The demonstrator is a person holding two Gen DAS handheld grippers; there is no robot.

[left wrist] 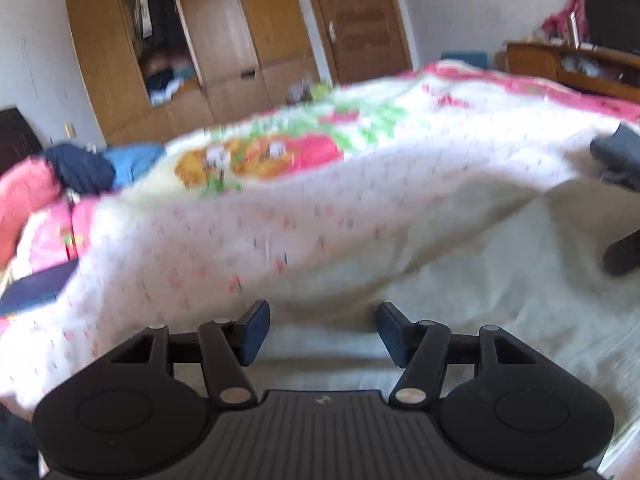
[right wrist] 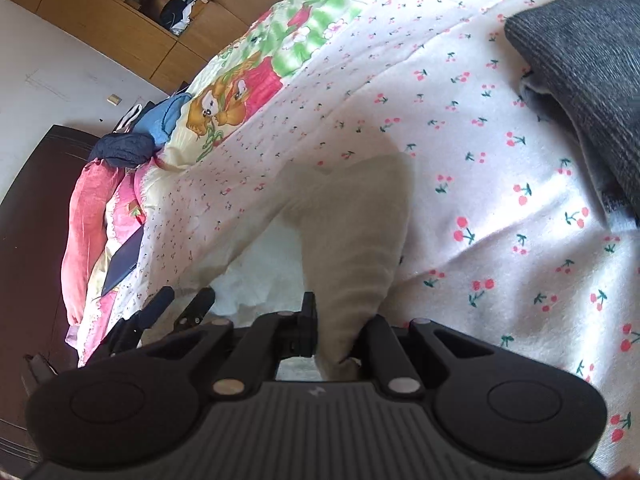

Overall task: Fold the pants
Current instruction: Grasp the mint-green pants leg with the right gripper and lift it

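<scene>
**A:** Wondering where the pants (right wrist: 352,240) sat?

**B:** On the cherry-print blanket (right wrist: 500,152), one bunched end pinched in the right gripper (right wrist: 344,332). Left gripper (left wrist: 323,330) was spread wide over them, gripping nothing.

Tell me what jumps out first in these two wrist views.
The right claw is shut on a strip of beige pants, which rises from its fingers across the cherry-print blanket. The left claw hangs open over the pale fabric, gripping nothing, in a motion-blurred view. A grey folded garment lies at the upper right of the right wrist view.
</scene>
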